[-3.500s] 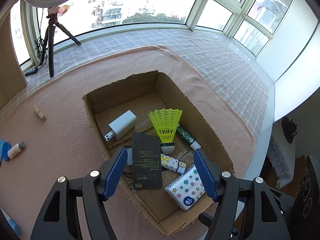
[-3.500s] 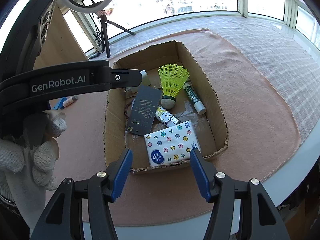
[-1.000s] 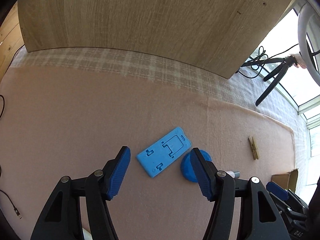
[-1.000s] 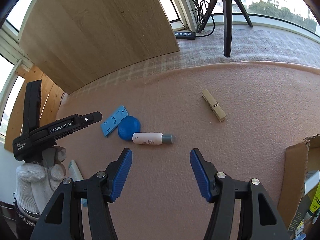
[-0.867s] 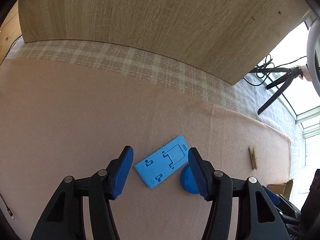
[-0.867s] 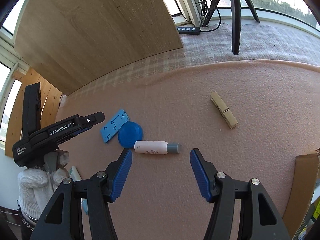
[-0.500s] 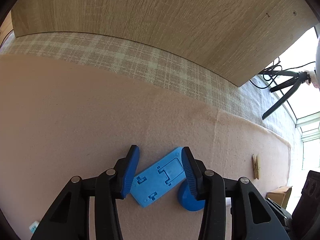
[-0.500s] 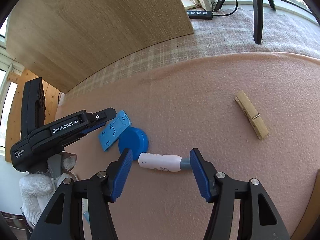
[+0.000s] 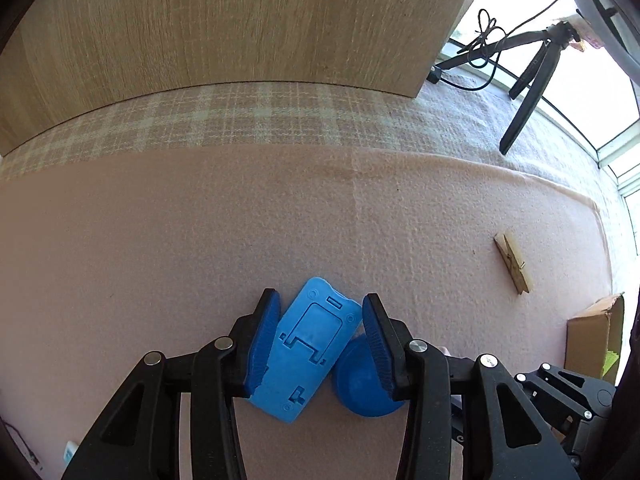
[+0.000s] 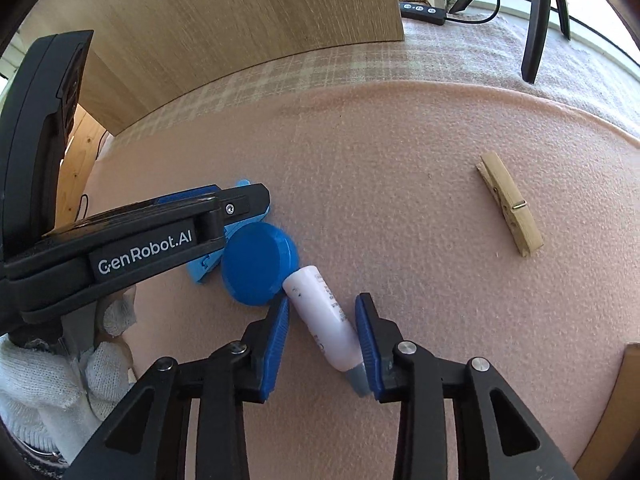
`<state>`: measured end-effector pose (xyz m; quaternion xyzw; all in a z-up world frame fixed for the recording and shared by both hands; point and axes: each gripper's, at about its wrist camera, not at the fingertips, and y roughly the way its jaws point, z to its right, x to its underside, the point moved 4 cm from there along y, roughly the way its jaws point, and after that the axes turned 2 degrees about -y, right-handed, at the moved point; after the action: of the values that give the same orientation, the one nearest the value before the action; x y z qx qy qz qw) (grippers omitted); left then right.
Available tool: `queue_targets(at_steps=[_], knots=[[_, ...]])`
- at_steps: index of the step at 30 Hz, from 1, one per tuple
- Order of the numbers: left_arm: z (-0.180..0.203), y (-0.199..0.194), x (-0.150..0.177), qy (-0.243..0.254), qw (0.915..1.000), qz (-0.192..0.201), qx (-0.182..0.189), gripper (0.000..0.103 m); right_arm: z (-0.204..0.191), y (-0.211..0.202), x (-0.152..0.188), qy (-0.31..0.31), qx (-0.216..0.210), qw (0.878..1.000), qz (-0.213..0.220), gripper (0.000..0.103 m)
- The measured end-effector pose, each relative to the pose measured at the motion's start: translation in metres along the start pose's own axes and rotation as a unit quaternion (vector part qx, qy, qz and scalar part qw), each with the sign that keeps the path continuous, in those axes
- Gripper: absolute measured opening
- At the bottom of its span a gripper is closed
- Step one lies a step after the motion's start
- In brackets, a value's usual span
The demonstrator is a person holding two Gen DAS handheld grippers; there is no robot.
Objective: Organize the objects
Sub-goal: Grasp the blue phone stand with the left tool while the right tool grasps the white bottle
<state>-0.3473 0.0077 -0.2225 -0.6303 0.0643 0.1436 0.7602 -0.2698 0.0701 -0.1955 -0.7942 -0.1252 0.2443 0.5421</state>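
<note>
A blue phone stand (image 9: pixel 308 352) lies flat on the pink mat (image 9: pixel 280 220). My left gripper (image 9: pixel 320 296) is shut on it, one pad against each long edge. A round blue lid (image 9: pixel 360 384) sits on the mat behind the right pad. In the right wrist view, the blue lid (image 10: pixel 258 264) touches the end of a white tube (image 10: pixel 324 320) with a grey cap. The tube lies aslant between the pads of my right gripper (image 10: pixel 322 302). Those jaws are closing, and both pads touch the tube. The left gripper's finger hides most of the phone stand (image 10: pixel 202 270).
A wooden clothespin (image 10: pixel 510 204) lies on the mat to the right. A cardboard box's corner (image 9: pixel 592 340) shows at the right edge. A wooden board (image 9: pixel 240 20) stands behind the mat, with a black tripod (image 9: pixel 528 92) beside it. A white-gloved hand (image 10: pixel 44 380) holds the left gripper.
Both grippers came down to the mat. The left jaws closed around the phone stand. The right jaws narrowed onto the tube, which turned from lying across to lying aslant.
</note>
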Motion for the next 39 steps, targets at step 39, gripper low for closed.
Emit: queue_targets(at_steps=[39], knots=[[0.03,-0.048,0.159,0.059,0.9978,0.028,-0.013,0.045,0.036,-0.049,0.128,-0.017,0.049,0.999,0.012,0.019]])
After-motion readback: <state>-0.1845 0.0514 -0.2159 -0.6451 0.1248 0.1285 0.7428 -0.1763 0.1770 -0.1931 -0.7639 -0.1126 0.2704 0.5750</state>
